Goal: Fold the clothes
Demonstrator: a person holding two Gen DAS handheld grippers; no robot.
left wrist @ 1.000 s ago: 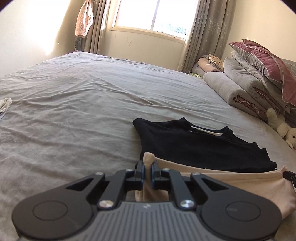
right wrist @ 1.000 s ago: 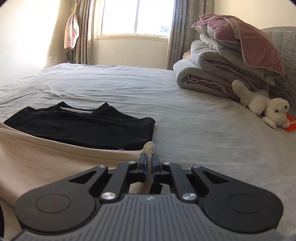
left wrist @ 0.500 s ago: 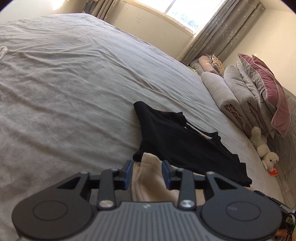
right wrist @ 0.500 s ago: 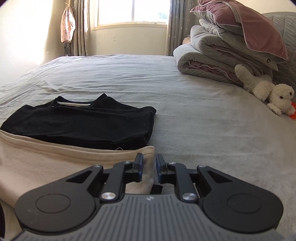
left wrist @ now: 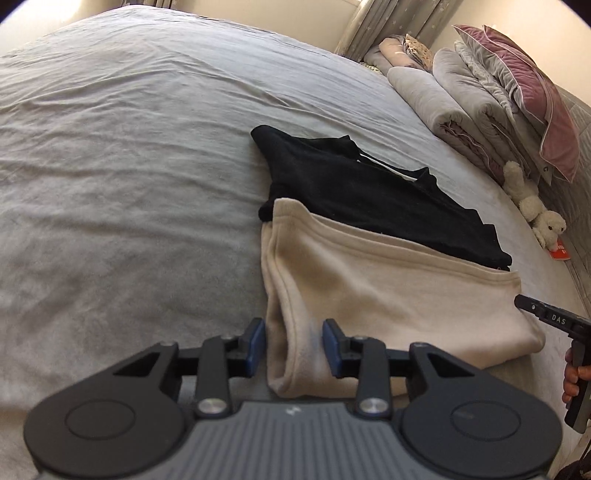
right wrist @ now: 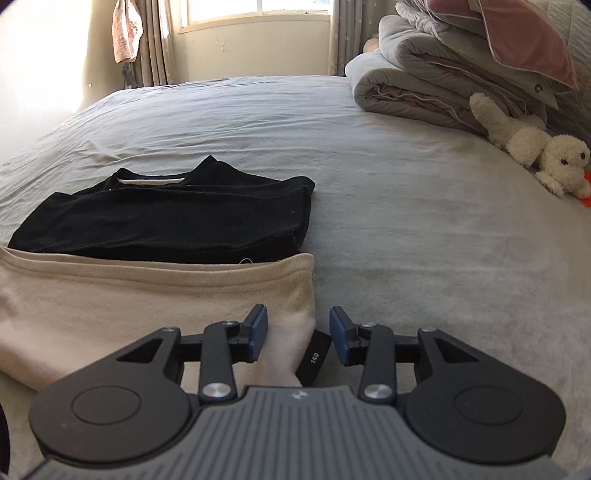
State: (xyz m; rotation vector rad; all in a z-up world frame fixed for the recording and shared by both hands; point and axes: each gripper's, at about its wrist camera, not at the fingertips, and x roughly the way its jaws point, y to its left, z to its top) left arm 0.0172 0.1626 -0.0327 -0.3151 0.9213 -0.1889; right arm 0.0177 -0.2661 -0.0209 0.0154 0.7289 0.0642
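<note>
A beige garment [left wrist: 388, 288] lies folded flat on the grey bed [left wrist: 129, 184], its far edge overlapping a folded black garment [left wrist: 369, 199]. My left gripper [left wrist: 293, 345] is open at the beige piece's left folded edge, which lies slack between the blue pads without being pressed. In the right wrist view, my right gripper [right wrist: 298, 330] straddles the right corner of the beige garment [right wrist: 129, 295]. Its jaws are opening and the pads are clear of the cloth. A black tag [right wrist: 312, 356] sticks out there. The black garment [right wrist: 177, 218] lies just beyond.
Folded quilts [right wrist: 424, 85] with a pink pillow [left wrist: 535, 92] are stacked at the bed's right side. A white plush toy [right wrist: 535, 151] lies beside them. A hand [left wrist: 574, 376] holds the right gripper at the left view's edge. Curtains and a window [right wrist: 258, 14] stand beyond the bed.
Both grippers were shut on raised corners of the beige garment. Both have since opened, and the cloth now lies flat on the bed. The left gripper has tilted downward.
</note>
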